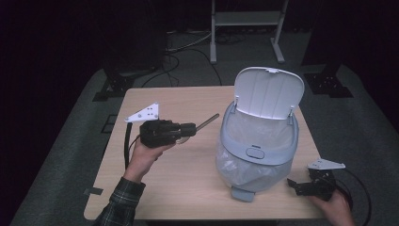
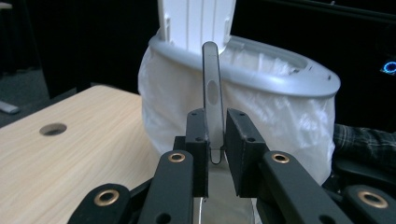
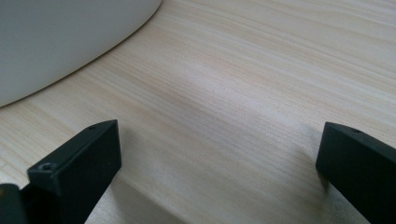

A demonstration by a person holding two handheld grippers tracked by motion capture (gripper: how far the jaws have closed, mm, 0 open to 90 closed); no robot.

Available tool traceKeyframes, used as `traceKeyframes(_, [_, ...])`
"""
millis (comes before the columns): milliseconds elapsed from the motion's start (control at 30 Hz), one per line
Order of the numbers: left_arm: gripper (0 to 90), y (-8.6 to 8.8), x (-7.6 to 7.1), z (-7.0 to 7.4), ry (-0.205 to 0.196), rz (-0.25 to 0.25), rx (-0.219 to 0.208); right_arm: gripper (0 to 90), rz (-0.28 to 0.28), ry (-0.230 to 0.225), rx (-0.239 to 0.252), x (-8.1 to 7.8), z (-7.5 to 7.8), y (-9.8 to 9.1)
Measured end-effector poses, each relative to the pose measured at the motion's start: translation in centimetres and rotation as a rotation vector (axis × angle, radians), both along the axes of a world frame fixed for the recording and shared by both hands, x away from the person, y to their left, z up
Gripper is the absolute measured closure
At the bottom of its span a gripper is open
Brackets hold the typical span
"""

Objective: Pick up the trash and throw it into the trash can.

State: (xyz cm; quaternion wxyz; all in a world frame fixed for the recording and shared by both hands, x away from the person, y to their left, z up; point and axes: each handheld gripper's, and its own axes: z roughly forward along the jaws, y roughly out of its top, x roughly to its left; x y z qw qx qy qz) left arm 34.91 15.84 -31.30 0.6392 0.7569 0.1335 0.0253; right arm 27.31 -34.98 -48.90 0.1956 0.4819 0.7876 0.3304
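With the left claw (image 2: 215,140) clamped on a slim grey handle-like utensil (image 2: 211,93) raised above the worktop's (image 1: 188,179) middle, and the right claw (image 3: 219,168) wide apart and empty near the front right corner, the carry looks underway, next needing it brought over the open bin (image 1: 259,141).

The left hand (image 1: 143,153), coming out of a plaid sleeve (image 1: 120,202), holds the black two-jaw left gripper (image 1: 190,128) above the table, pointing to the right. In the left gripper view its 2 jaws stand close together, pads clamped on something thin. The right hand (image 1: 336,205) rests low at the near right, its black right gripper (image 1: 294,184) with jaws spread wide apart.
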Motion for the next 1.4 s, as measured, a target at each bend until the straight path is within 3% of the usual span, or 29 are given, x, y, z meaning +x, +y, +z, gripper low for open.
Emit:
traceKeyframes(667, [79.1, -4.0, 0.0, 4.7, -0.074, -0.088, -0.013, 0.0, 0.0, 0.0, 0.0, 0.0, 0.0, 0.0])
traceKeyframes(1400, [79.1, -9.6, 0.9, 6.5, -0.088, -0.172, -0.023, 0.0, 0.0, 0.0, 0.0, 0.0, 0.0, 0.0])
